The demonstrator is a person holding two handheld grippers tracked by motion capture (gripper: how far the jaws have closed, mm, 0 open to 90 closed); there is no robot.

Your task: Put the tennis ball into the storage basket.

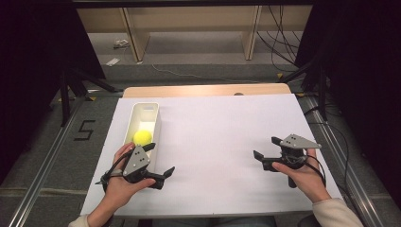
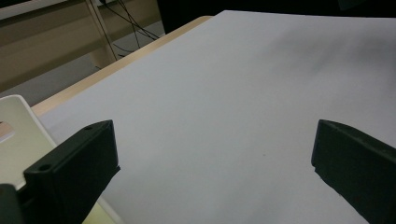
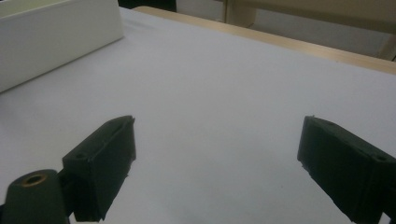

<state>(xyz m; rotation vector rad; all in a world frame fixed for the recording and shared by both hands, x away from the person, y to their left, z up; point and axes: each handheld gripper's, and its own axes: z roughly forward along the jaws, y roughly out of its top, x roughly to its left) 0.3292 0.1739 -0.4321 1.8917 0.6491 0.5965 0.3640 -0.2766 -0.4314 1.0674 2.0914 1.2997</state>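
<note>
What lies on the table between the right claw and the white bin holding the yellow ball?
Nothing: in the high view the white sheet is bare between the right claw and the bin with the yellow ball.

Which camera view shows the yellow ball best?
The high view: the yellow ball lies whole inside the white bin. The left gripper view may catch its yellow edge at the bottom; the right gripper view gives the bin's outer wall.

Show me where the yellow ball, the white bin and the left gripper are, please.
yellow ball (image 1: pixel 143 137): high view, middle of its top face.
white bin (image 1: pixel 134 115): high view, on its left wall.
left gripper (image 1: pixel 160 161): high view, midway between its two open fingers, just right of the bin.
</note>
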